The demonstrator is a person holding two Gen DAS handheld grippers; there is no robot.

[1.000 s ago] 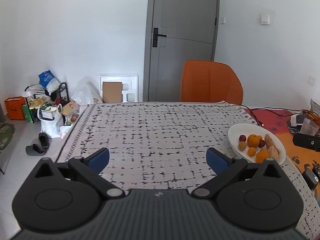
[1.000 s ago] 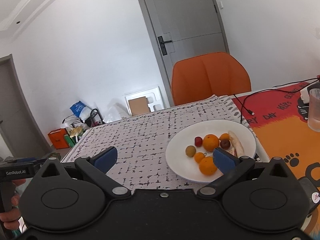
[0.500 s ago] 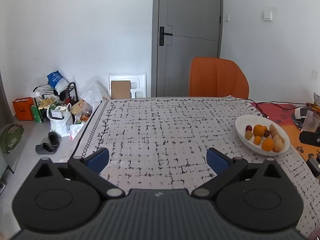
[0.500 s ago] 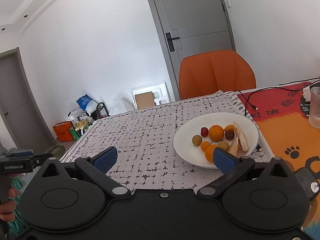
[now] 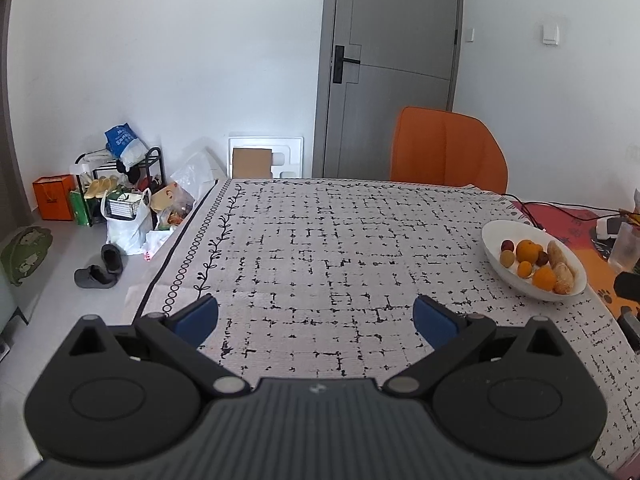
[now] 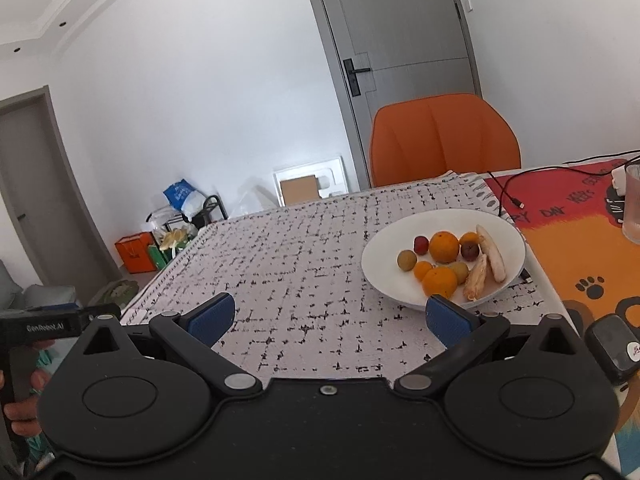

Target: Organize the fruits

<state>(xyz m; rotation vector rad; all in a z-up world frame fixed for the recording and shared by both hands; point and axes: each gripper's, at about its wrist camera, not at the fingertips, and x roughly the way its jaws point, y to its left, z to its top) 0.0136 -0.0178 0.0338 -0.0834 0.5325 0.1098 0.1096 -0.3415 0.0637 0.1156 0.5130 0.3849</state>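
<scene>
A white bowl (image 6: 384, 264) sits on the patterned tablecloth (image 6: 304, 264), right of centre. It holds several fruits: a large orange (image 6: 444, 246), a second orange (image 6: 439, 282), small red and yellow-green fruits, and two pale elongated pieces (image 6: 491, 258). The bowl also shows at the right in the left wrist view (image 5: 496, 240). My right gripper (image 6: 328, 318) is open and empty, just short of the bowl's near rim. My left gripper (image 5: 316, 316) is open and empty above the cloth, well left of the bowl.
An orange chair (image 5: 448, 148) stands at the table's far edge before a grey door (image 5: 392, 60). A red-orange mat (image 6: 580, 232) with a cable and a glass (image 6: 634, 204) lies right of the bowl. Bags and shoes (image 5: 116, 208) clutter the floor at left.
Both grippers have pulled back and risen a little; the bowl now sits farther away in both views. Both stay open and empty.
</scene>
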